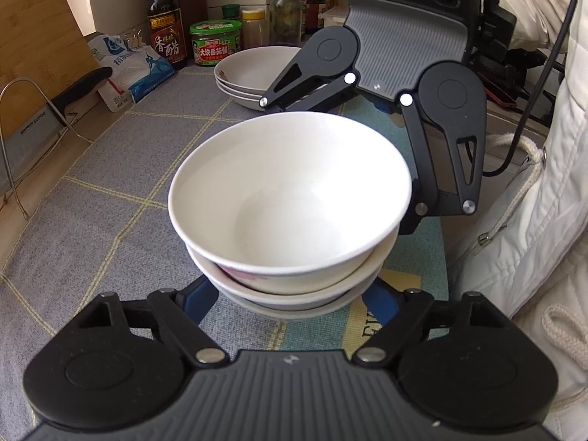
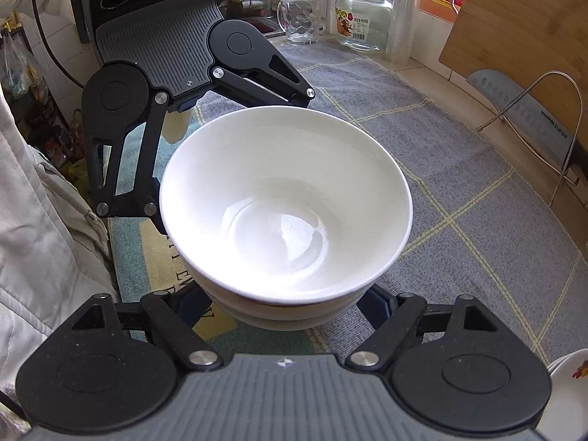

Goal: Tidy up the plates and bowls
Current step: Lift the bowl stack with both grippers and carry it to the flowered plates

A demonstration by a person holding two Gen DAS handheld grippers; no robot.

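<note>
We hold the stack of bowls over the bench mat with both sets of jaws spread wide around its base, so an uneven squeeze could tip the top bowl.

Three nested white bowls, upright
</note>
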